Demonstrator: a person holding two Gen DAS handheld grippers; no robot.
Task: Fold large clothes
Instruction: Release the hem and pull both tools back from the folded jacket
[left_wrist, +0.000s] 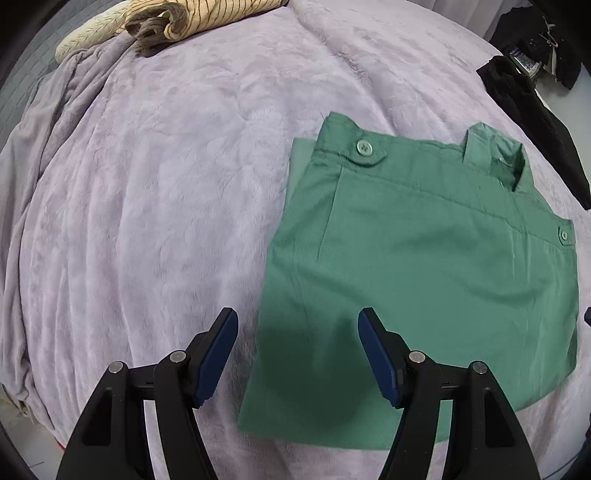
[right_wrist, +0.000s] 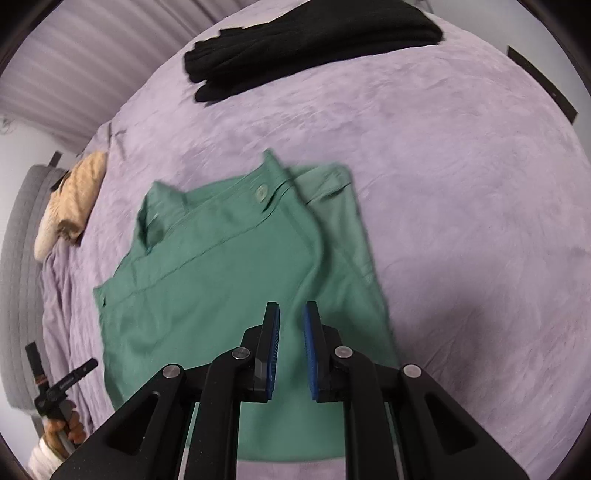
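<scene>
A green garment (left_wrist: 424, 258) with buttoned tabs lies folded flat on the lilac blanket (left_wrist: 166, 184). It also shows in the right wrist view (right_wrist: 229, 266). My left gripper (left_wrist: 297, 317) is open wide and empty, hovering over the garment's near left corner. My right gripper (right_wrist: 291, 314) hovers above the garment's near edge with its jaws a narrow gap apart and nothing between them. The left gripper also shows in the right wrist view (right_wrist: 62, 384), at the far left, held by a hand.
A folded black garment (right_wrist: 310, 40) lies at the far side of the bed; it also shows in the left wrist view (left_wrist: 532, 122). A beige striped garment (left_wrist: 166, 22) lies by the blanket's bunched edge, and shows in the right wrist view (right_wrist: 74, 203). A grey headboard (right_wrist: 18, 277) stands on the left.
</scene>
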